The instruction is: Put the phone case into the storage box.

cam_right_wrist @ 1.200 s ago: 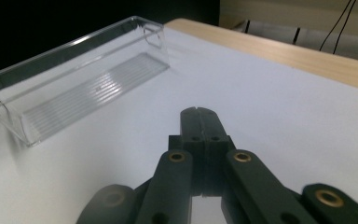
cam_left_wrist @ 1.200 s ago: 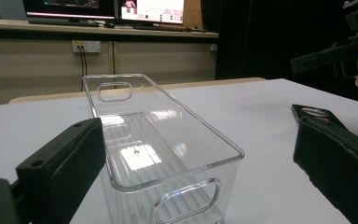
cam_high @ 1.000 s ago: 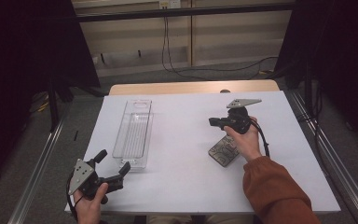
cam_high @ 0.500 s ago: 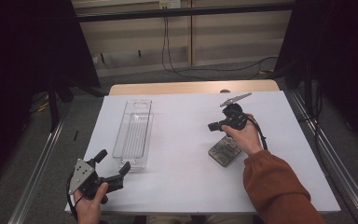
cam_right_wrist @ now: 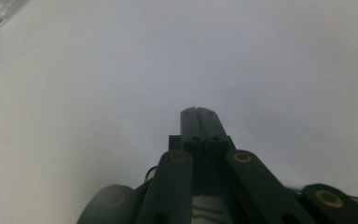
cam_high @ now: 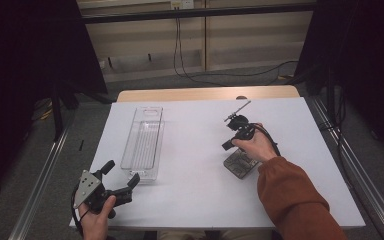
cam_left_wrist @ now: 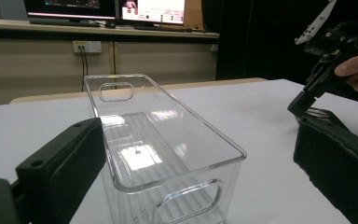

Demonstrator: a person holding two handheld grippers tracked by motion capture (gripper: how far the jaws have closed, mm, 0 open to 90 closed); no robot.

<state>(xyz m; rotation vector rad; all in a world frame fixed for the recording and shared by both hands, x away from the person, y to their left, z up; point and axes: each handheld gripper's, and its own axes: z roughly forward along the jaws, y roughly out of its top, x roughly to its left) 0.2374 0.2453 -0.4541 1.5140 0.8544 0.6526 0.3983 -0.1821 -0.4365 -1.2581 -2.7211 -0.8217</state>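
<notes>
High view, left gripper: my left gripper (cam_high: 121,183) rests at the near left table corner with its jaws spread and nothing between them; the clear plastic rectangular bin (cam_high: 143,141) stands just ahead of the jaw tips, lengthwise away from me.

High view, right gripper: my right gripper (cam_high: 227,145) points down toward the white table (cam_high: 195,150), with a small flat dark patterned object (cam_high: 240,164) just behind the jaws, partly under my hand. I cannot tell from here what that object is.

Left gripper view: the bin's near end wall with its oval handle cut-out (cam_left_wrist: 186,205) lies between my two spread black jaws, untouched. I judge that I hold this hand ready to steady or take the bin. Farther off to the right, the other gripper (cam_left_wrist: 307,100) tilts down over the flat object (cam_left_wrist: 319,113), a side profile that the high view lacks.

Right gripper view: my jaws are clenched together, gripping nothing (cam_right_wrist: 199,116), over bare white tabletop. A corner of the bin (cam_right_wrist: 0,11) shows far beyond the jaws, up and left. This view settles the clenched state, which the high view leaves unclear.
</notes>
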